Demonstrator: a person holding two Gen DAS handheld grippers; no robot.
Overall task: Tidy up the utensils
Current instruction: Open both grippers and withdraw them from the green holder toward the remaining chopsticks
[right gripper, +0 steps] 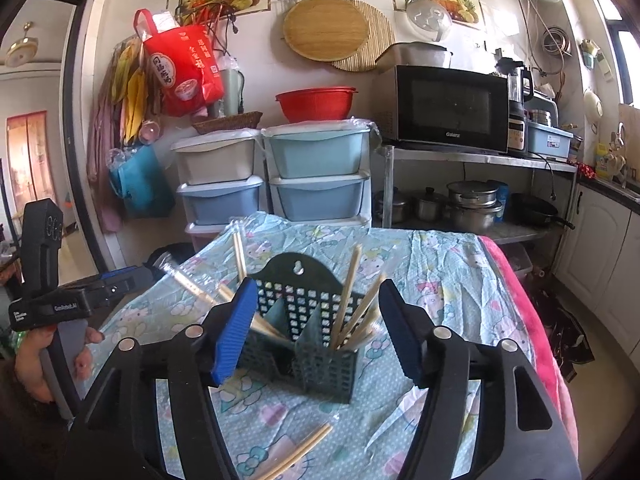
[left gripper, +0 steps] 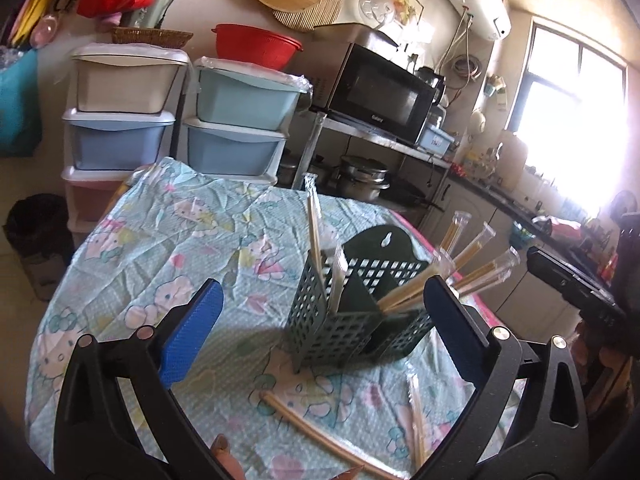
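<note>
A dark green perforated utensil caddy (right gripper: 298,328) stands upright on the tabletop (right gripper: 440,280), which is covered with a crumpled cartoon-print cloth. Both compartments of the caddy already hold wrapped chopsticks (left gripper: 468,252), some still in clear sleeves, leaning outward over its rim at loose angles. In front of the caddy, nearer the person, a bare pair of chopsticks (right gripper: 300,450) lies flat on the cloth, and a wrapped pair (left gripper: 416,412) lies just beside it.

The left hand-held gripper (left gripper: 324,328) stands with its jaws wide apart and nothing between the pads; the caddy merely shows through the gap. The right hand-held gripper (right gripper: 316,328) is also apart and holds nothing, with the caddy framed between its blue pads.

The risks look plain enough. The caddy seems light and the chopsticks in it lean far out, so a gripper brushing those long ends could lever the caddy over or flick sticks back onto the cloth. The loose pairs lie flat on wrinkled fabric, so a pinch may catch cloth along with wood, or take only one stick of the bare pair and let the other roll. The clear sleeves look slippery and could slide out of the pads. With both grippers working close in front of the caddy, they could also knock each other.
</note>
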